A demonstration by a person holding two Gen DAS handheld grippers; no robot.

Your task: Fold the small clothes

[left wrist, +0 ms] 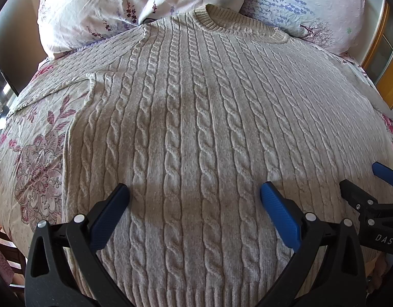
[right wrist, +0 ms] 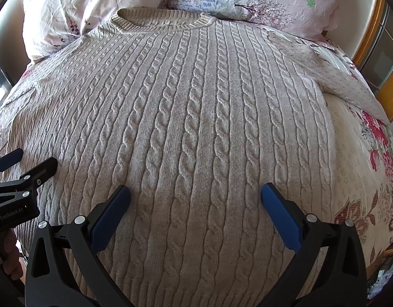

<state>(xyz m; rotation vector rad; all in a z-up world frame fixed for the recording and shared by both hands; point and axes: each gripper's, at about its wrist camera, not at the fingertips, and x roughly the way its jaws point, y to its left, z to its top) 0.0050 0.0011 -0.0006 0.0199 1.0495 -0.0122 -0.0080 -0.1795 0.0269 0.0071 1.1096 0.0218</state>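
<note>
There's the cable-knit sweater (left wrist: pixel 196 133), beige, spread front-up and flat across the bed (left wrist: pixel 35 158), its ribbed round collar (left wrist: pixel 237 23) lying right against the pillows at the head end and its ribbed hem nearest the two grippers. The left sleeve (left wrist: pixel 55 81) runs out sideways over the flowered bedsheet; on the other side the right sleeve (right wrist: pixel 350 84) angles out toward the bed's edge, showing a dotted knit rather than cables. Over the lower body of the sweater hovers the left gripper (left wrist: pixel 195 194), jaws spread wide, nothing between them but the knit below, a soft shadow falling on the cables just ahead of its fingers. Just beside it, to its right, the right gripper (right wrist: pixel 196 194) sits at the same end of the garment, jaws likewise spread wide and holding nothing; whether either set of fingertips actually touches the wool, I can't tell from here. Each gripper peeks into the other's view at the edge. Behind the collar, two crinkled pillows: a pale one with purple sprigs (left wrist: pixel 114 7) and a pink-and-blue one with lavender print (left wrist: pixel 306 5). Off to the right stands a wooden frame (right wrist: pixel 370 35), glass-panelled.
</note>
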